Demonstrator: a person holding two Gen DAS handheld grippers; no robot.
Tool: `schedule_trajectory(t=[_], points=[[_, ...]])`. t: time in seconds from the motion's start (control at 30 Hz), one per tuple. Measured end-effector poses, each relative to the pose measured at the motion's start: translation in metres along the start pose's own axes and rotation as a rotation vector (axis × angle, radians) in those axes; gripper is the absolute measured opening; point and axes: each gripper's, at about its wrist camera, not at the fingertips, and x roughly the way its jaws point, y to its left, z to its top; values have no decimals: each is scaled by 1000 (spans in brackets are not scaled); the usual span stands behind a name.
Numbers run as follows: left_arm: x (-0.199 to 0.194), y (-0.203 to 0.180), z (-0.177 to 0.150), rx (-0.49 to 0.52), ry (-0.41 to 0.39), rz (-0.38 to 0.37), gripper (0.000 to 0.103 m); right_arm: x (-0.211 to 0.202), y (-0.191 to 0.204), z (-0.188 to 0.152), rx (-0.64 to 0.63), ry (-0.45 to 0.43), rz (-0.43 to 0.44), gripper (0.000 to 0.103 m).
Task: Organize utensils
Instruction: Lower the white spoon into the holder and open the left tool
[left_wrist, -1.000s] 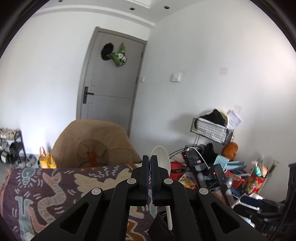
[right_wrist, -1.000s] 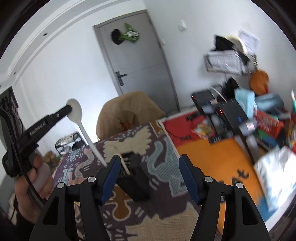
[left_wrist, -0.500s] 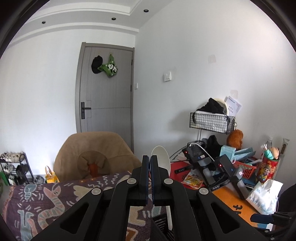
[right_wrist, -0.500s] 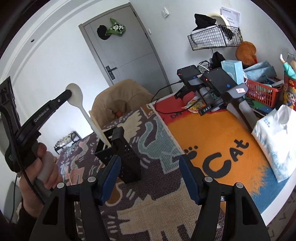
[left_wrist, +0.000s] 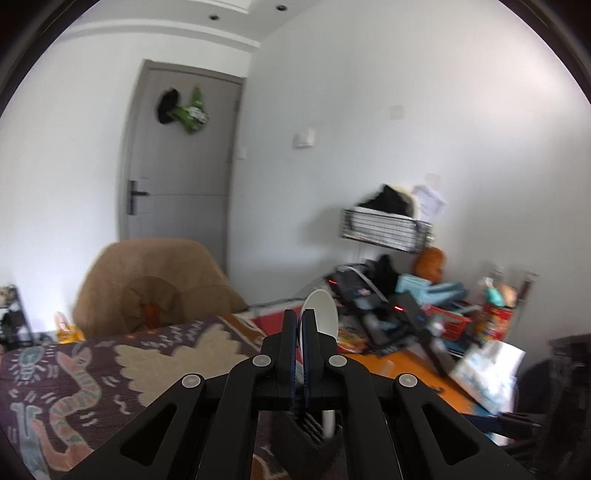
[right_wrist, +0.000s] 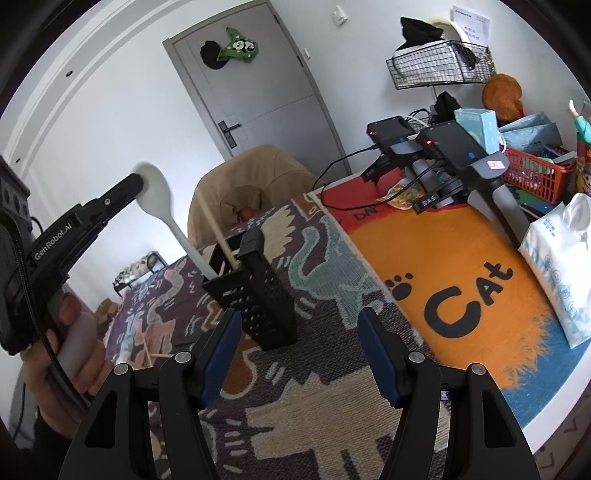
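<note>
Left tool (right_wrist: 138, 183) clenched on white plastic spoon (right_wrist: 162, 206) bowl; since 1 s ago the handle tip has entered the black perforated caddy (right_wrist: 258, 291). Right tool (right_wrist: 299, 332) released, empty. Release likely next.

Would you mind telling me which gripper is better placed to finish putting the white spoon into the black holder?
The left gripper: it is shut on the white spoon, whose handle already reaches into the black holder. The right gripper hangs open and empty.
</note>
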Motion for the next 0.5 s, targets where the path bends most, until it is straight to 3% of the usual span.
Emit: schedule_trajectory(t=[0.03,0.1,0.17,0.2,0.27,0.5], points=[[-1,0,-1,-1,14,-9,6,1,2,-2,-1,5,4,65],[-1,1,-3,-6,33,-13,21,3,5,-5,-6,12,10,65],[-7,6,-5,-34,32,-20,63,6,10,-8,-17,23,16,65],[-10,8,-6,-46,22,-27,69,8,12,-10,-20,28,20,65],[-21,14,-9,-62,2,-23,73,11,17,-13,-28,38,30,65],[-44,44,-20,-87,59,91,73,27,40,-24,-60,78,86,65]])
